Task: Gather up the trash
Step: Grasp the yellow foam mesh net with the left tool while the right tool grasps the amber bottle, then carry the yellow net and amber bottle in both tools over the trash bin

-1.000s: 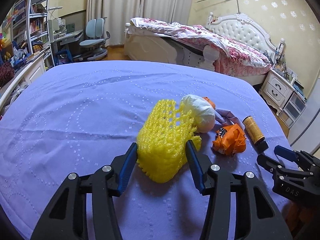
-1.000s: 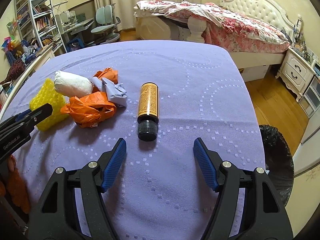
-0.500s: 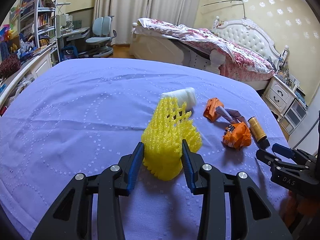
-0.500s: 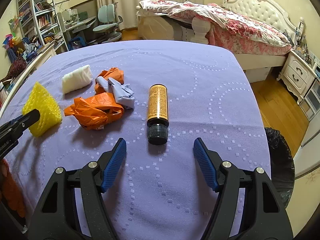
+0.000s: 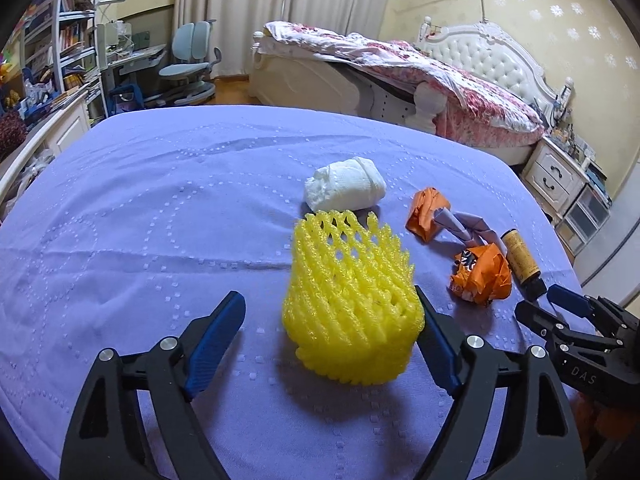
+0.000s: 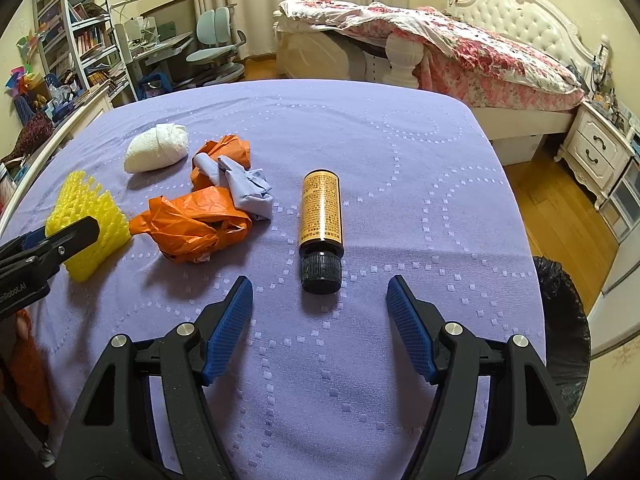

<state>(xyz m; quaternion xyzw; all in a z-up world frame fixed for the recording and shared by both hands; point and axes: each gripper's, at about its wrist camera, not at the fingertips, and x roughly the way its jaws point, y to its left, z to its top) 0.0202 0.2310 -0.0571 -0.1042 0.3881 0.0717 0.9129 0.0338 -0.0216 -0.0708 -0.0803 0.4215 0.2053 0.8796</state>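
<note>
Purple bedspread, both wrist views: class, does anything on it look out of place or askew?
Yes. A brown bottle lies on its side, black cap toward the right gripper. Crumpled orange wrappers, a white wad and a yellow foam fruit net litter the purple bedspread. The left gripper has just opened around the net.

Bed (image 5: 460, 76), desk chair (image 5: 188, 64), bookshelf (image 5: 60, 40)

place: home bedroom | signs: bed (image 5: 460, 76), nightstand (image 6: 600, 152), bookshelf (image 6: 80, 40), desk chair (image 5: 188, 64)
</note>
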